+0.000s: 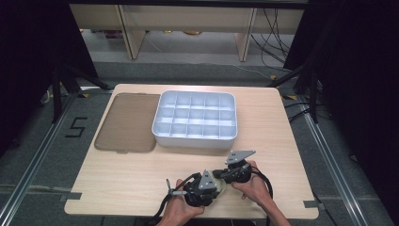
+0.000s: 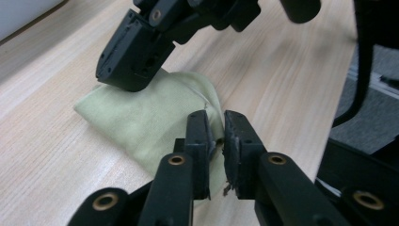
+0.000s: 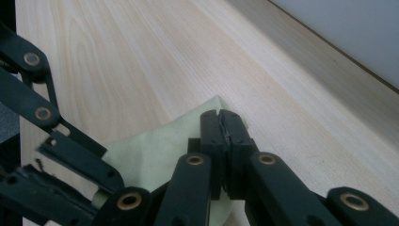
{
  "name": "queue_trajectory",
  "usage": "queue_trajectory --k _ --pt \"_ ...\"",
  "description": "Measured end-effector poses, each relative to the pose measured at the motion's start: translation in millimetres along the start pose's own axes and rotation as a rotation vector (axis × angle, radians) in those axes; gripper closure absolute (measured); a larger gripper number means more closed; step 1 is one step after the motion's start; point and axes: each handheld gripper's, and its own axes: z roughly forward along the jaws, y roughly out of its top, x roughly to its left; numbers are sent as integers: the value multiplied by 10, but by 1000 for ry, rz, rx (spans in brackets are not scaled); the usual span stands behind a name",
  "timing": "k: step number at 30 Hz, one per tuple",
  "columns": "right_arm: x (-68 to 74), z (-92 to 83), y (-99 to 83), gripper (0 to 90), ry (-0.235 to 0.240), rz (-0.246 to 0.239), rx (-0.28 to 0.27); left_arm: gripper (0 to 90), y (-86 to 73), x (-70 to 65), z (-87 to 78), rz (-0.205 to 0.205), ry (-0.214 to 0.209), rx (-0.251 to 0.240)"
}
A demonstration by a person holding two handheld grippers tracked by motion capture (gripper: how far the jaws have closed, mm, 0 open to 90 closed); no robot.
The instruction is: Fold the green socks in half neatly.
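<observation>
— Table (image 1: 117,183): pale wood, centre frame; grey floor around, desks at top. White divided tray (image 1: 195,118) upper middle, brown lid (image 1: 127,123) at its left.

— My left gripper (image 2: 215,136), jaws nearly closed, pinches the green cloth (image 2: 155,117) at bottom centre; my right gripper (image 3: 221,123) is clamped on its corner.

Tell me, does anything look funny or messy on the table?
Nothing is spilled or broken. The lid lies flat left of the open tray. The green cloth is bunched up near the front edge, between both grippers.
</observation>
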Motion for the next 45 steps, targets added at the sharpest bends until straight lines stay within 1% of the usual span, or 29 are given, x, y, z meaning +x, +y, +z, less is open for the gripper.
queue_trajectory --k 2,3,4,5,6,7,12,14,15,16,17,19,22,23,24,25,26,28,29,31,32,33,34,36,39,41,43,44,45 --pt "-1 1 -4 890 -5 -5 -3 778 14 43 -87 -32 -28 -34" --pt "-1 1 -5 890 -5 -6 -4 767 21 51 -113 -78 -49 -62" --pt "-1 1 -5 890 -5 -6 -4 757 21 51 -113 -78 -49 -62" --pt "0 0 -5 890 -6 -7 -3 752 34 74 -159 -104 -66 -88" --pt "0 0 -5 890 -7 -9 -4 751 50 105 -200 -92 -63 -94" --pt "0 0 -5 890 -8 -11 -3 752 77 131 -244 -100 -52 -105" --pt "1 0 -5 890 -9 -10 -3 784 95 118 -201 -101 -33 -87" --pt "2 0 -5 890 -10 -12 -3 805 79 85 -117 -86 -29 -31" --pt "2 0 -5 890 -10 -12 -3 812 79 85 -117 -86 -29 -31" --pt "7 -2 -5 890 -11 -12 -2 817 56 74 -56 -66 -32 2" --pt "7 -2 -5 890 -11 -12 -2 817 56 74 -56 -66 -32 2" --pt "15 -4 -5 890 -8 -11 -1 820 -3 77 25 -52 -14 32" --pt "23 -6 -3 890 -7 -5 -2 823 -18 78 42 -77 -22 22" --pt "25 -6 -2 890 -6 -4 -1 823 -8 80 29 -37 -15 36" --pt "35 -7 -3 890 -3 8 1 823 -13 59 41 -53 -11 30" --pt "38 -9 -3 889 -2 12 2 822 -10 60 37 -31 -5 36" --pt "17 -7 -1 885 -7 -12 -5 822 -7 64 36 -21 -4 40" --pt "18 -14 4 877 -4 -7 -9 823 -10 75 35 -15 -8 42" --pt "32 -21 6 873 4 12 -13 823 -13 74 40 -21 -10 35" --pt "27 -38 16 869 8 18 -14 823 -15 72 41 -29 -10 33" --pt "18 -57 36 859 0 9 -35 823 -18 64 52 -55 -11 29" --pt "13 -67 46 848 0 5 -35 823 -18 63 53 -55 -13 28" --pt "6 -81 59 833 -3 4 -39 823 -12 71 38 -27 -7 43" --pt "2 -87 68 820 7 7 -52 823 -12 71 44 -26 -9 35" --pt "-2 -72 112 740 9 -3 -37 822 -11 69 44 -28 -7 35" --pt "-4 -42 131 687 24 17 -18 821 -11 70 41 -21 5 45" --pt "-16 -22 136 661 20 13 -11 820 -10 64 45 -24 5 40" --pt "-25 24 139 591 32 25 19 820 -10 67 43 -20 8 43" --pt "-25 24 139 591 32 25 19 820 -10 67 43 -20 8 43"
